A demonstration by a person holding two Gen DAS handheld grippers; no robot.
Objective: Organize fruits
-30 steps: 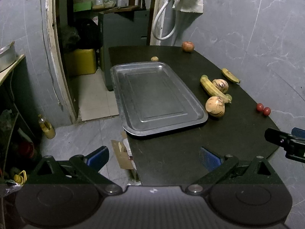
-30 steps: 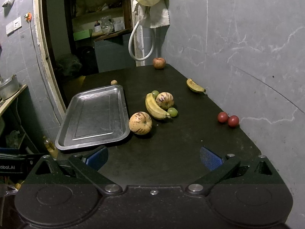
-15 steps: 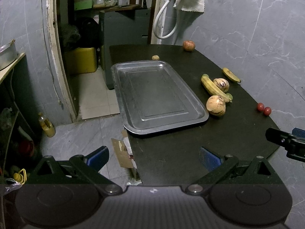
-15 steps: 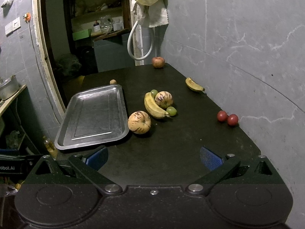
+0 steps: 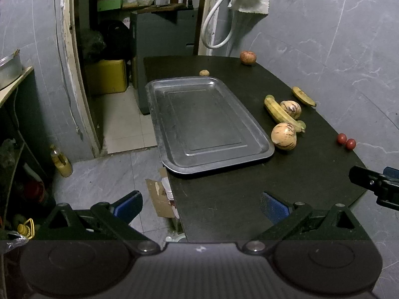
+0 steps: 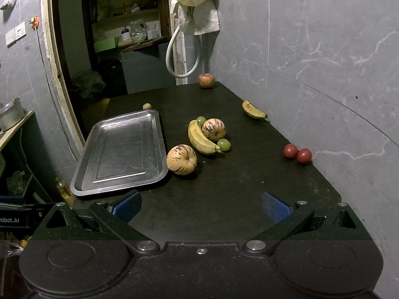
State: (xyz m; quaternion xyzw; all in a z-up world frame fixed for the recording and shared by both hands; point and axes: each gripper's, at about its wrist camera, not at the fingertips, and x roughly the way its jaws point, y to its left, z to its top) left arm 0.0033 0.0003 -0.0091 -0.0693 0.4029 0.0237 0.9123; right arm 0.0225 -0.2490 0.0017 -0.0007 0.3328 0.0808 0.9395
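Note:
An empty steel tray (image 5: 207,122) (image 6: 119,152) lies on the black table (image 6: 224,194). Right of it sit a striped melon (image 6: 181,159) (image 5: 283,136), a large banana (image 6: 200,138) (image 5: 279,112), a second striped melon (image 6: 214,129) and two green grapes (image 6: 224,144). A small banana (image 6: 253,111), two tomatoes (image 6: 296,153), an apple (image 6: 206,80) and a small brown fruit (image 6: 147,106) lie farther off. My left gripper (image 5: 202,205) hangs open over the table's near left edge. My right gripper (image 6: 202,205) is open above the near table, holding nothing.
A grey tiled wall (image 6: 324,62) borders the table's right side. A doorway (image 5: 112,49) with a yellow container (image 5: 106,77) opens at the left, with the floor and a cardboard scrap (image 5: 159,199) below the table edge. A hose (image 6: 174,57) and cloth hang at the back.
Both views have shifted slightly; the tray and fruit sit a little higher in the left view. No fruit has moved and both grippers stay open.

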